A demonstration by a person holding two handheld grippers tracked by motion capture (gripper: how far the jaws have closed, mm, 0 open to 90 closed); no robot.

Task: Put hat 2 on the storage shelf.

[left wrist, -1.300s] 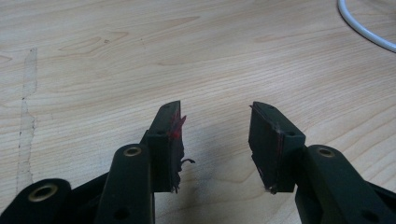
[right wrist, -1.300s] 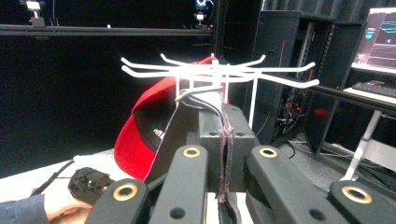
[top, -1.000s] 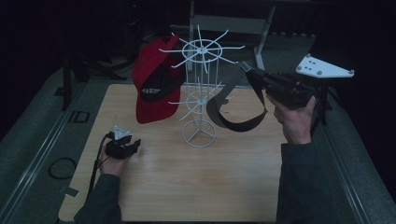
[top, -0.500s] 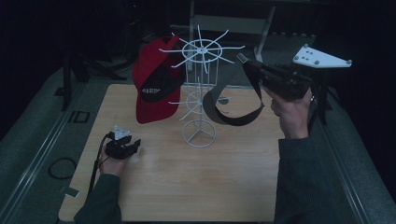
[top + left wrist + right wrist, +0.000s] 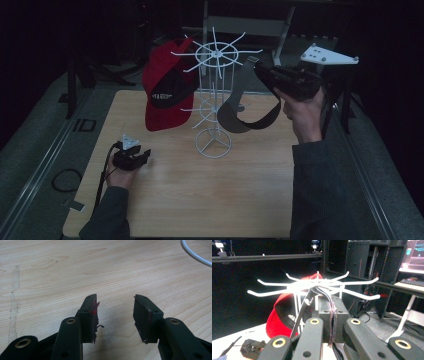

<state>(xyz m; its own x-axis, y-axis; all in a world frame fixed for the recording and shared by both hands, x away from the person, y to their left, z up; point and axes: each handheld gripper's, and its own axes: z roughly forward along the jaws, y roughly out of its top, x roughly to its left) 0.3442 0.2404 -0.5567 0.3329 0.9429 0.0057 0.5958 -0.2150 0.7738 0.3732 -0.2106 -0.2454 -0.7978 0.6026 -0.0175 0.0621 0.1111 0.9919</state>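
Your right gripper (image 5: 260, 70), upper right of the high view, is clamped on the edge of the grey cap (image 5: 245, 107), which hangs from it just right of the white rack (image 5: 212, 95). In the right gripper view the cap's fabric (image 5: 332, 315) sits pinched between the closed jaws, with the rack's top prongs (image 5: 317, 286) straight ahead.

The risk, as I judge it: the loop or brim could snag on a neighbouring prong and pull the light rack over (its base is just a wire ring). A push could also nudge the red cap (image 5: 165, 90) off its hook at centre left. Let go too early and the grey cap drops to the table (image 5: 165, 210).

Your left gripper (image 5: 115, 315) rests open and empty, lower left.

Count: two caps, one rack, two grippers.
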